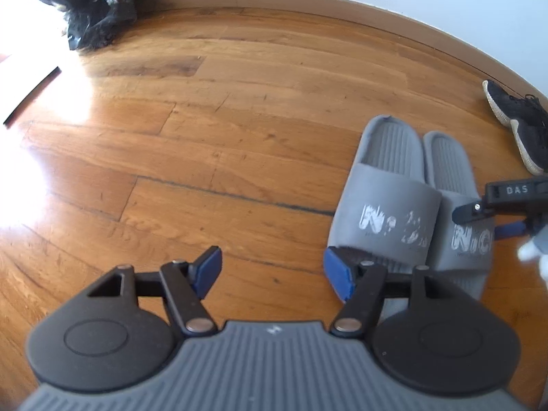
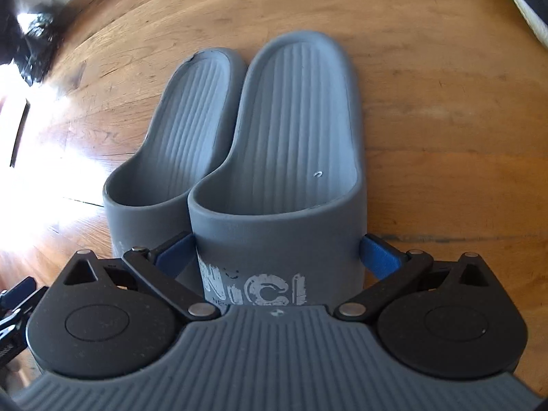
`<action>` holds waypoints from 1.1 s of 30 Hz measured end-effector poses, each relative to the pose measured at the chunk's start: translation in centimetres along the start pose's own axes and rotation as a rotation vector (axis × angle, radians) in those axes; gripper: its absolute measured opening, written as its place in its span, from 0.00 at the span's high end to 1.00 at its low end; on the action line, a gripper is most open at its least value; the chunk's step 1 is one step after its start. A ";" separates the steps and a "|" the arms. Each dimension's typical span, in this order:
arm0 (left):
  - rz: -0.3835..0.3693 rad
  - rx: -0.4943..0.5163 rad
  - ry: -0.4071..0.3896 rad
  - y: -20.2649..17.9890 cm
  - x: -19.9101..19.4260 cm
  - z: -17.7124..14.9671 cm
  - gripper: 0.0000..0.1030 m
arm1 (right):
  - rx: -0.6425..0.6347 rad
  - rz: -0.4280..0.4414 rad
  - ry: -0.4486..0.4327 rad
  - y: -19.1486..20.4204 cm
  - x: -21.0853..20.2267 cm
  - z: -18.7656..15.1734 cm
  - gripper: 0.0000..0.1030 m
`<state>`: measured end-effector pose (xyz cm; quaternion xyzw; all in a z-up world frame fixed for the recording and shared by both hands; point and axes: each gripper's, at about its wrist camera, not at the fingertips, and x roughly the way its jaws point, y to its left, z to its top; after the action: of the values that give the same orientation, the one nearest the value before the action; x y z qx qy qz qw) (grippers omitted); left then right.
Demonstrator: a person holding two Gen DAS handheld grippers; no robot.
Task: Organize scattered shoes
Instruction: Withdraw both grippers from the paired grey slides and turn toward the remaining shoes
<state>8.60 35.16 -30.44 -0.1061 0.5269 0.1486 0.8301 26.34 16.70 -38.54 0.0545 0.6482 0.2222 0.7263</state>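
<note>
Slides are found paired on the floor [image 1: 239, 130], side by side and touching, toes toward both grippers. The right slide [image 2: 291, 157] sits between the fingers of the right gripper [image 2: 286, 253]; the blue pads [image 2: 380, 255] stand wide at either side of its strap, and whether they press it cannot be told. The left slide [image 2: 181, 126] lies just outside the left finger of that gripper. The left gripper [image 1: 274, 270] is held wide and empty, its right finger [image 1: 337, 272] at the toe edge of the left slide. Black sneakers [image 1: 520, 120] are seen beyond, near the wall. This pair is judged done; the sneakers' state cannot be told
</note>
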 end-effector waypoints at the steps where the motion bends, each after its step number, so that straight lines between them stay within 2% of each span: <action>1: -0.002 -0.004 0.010 0.3 0.0 -0.2 0.37 | -0.020 0.003 0.000 0.4 0.2 0.0 0.00; 7: -0.003 -0.011 0.056 1.9 -0.1 -2.1 0.37 | -0.002 0.030 0.026 0.8 0.6 0.3 0.00; 11: -0.024 -0.005 0.057 2.5 -0.7 -3.2 0.33 | -0.014 0.038 -0.012 -0.3 -1.4 0.0 0.00; 14: -0.037 0.013 0.050 2.1 -1.1 -3.8 0.29 | -0.061 0.011 -0.044 -3.0 -4.9 -0.8 0.00; 17: -0.073 0.072 0.061 0.0 -1.2 -4.0 0.29 | -0.054 -0.017 -0.082 -8.4 -9.4 -2.7 0.00; 21: -0.103 0.224 0.038 -4.4 -1.8 -3.6 0.26 | 0.128 -0.059 -0.203 -19.4 -15.2 -6.0 0.00; 23: -0.124 0.313 0.021 -7.2 -2.2 -3.3 0.25 | 0.286 -0.090 -0.264 -25.8 -17.8 -8.2 0.00; 26: -0.172 0.472 -0.015 -12.6 -3.1 -2.0 0.24 | 0.509 -0.114 -0.337 -33.4 -20.4 -11.2 0.00; 28: -0.150 0.547 -0.069 -16.6 -4.4 -0.1 0.22 | 0.645 -0.092 -0.374 -37.5 -21.4 -13.4 0.00; 31: -0.163 0.543 -0.115 -19.2 -6.0 2.1 0.20 | 0.785 -0.047 -0.381 -41.1 -21.8 -16.0 0.00; 33: -0.166 0.517 -0.135 -20.2 -7.5 3.3 0.20 | 0.801 -0.037 -0.371 -41.7 -22.5 -16.4 0.00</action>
<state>15.59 16.38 -21.90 0.0766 0.4802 -0.0525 0.8723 19.65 -32.92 -35.76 0.3590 0.5425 -0.0733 0.7559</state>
